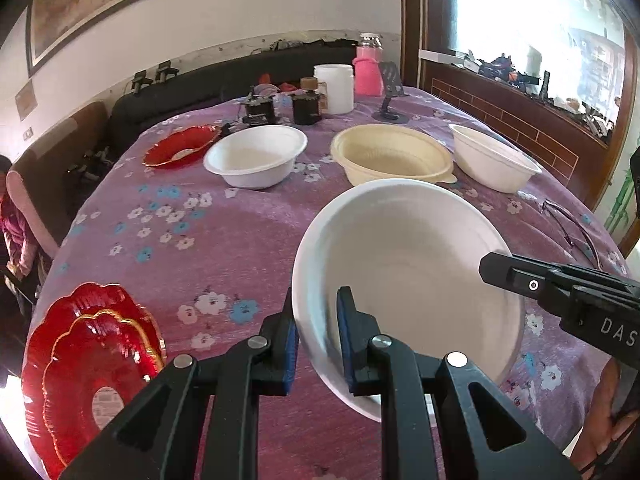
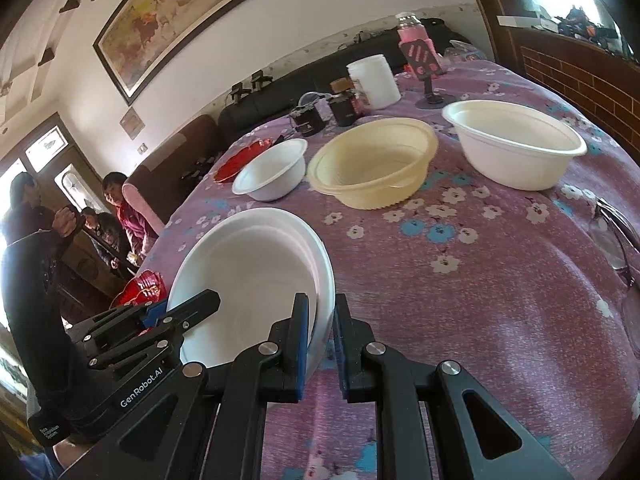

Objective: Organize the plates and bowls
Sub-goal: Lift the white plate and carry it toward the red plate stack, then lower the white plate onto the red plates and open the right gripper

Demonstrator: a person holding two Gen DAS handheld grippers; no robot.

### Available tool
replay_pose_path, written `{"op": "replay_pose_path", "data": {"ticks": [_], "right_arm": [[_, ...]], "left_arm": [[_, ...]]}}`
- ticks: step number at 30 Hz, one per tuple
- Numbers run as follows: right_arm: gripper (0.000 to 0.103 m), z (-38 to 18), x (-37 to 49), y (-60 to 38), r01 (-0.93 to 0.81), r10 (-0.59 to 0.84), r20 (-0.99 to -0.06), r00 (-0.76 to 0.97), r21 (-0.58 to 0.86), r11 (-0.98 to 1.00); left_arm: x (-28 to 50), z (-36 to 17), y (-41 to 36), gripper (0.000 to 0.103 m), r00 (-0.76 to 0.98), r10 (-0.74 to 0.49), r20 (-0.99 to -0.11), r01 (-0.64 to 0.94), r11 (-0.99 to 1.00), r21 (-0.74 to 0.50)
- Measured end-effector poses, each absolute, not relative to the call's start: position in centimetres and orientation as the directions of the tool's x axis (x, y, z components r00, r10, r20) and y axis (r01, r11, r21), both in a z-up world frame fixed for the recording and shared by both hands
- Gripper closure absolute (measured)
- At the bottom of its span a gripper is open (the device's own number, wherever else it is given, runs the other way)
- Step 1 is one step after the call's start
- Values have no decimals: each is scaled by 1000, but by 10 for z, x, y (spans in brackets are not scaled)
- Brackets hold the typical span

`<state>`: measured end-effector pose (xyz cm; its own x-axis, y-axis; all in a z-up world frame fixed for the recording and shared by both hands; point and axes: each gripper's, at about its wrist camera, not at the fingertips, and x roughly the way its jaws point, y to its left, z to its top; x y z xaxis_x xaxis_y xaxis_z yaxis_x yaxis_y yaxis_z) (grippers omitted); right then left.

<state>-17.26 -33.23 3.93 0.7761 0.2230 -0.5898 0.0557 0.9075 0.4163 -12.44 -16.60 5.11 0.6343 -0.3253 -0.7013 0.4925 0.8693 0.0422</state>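
While tilted above the purple floral tablecloth, a white round foam bowl is gripped at opposite rims. The left gripper and the right gripper are each nearly closed on its rim. A cream plastic bowl is seen farther back.

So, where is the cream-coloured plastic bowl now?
The cream-coloured plastic bowl stands at the table's far side, between two white bowls.

White wall with framed painting, dark sofa, bright window.
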Motion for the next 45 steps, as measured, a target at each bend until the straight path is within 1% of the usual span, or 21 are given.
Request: {"op": "replay_pose_path", "data": {"ticks": [9,16,20,23,29,35,45], "right_arm": [[90,52,-164,-305,5,248,-581,775,399,917],[90,69,-153,-275,-57,291,-569,769,392,918],[90,79,-144,-250,-113,323,-559,763,377,919],[90,84,-137,-227,-160,355,-560,749,366,917],[89,78,-121,-180,-248,420,-582,696,354,902],[89,65,-107,-146,-282,445,-620,646,348,894],[89,44,-97,-125,-288,441,-664,604,335,897]], "left_arm": [[-127,62,-135,86,663,-317,-678,450,893,23],[-131,80,-96,85,701,-315,-639,404,915,-8],[-133,89,-70,84,728,-295,-618,360,933,-21],[-134,91,-44,84,748,-259,-612,308,951,-25],[-135,82,1,84,753,-192,-629,209,977,-47],[-132,65,32,84,734,-147,-663,146,988,-57],[-129,46,48,84,708,-116,-697,104,993,-59]]}}
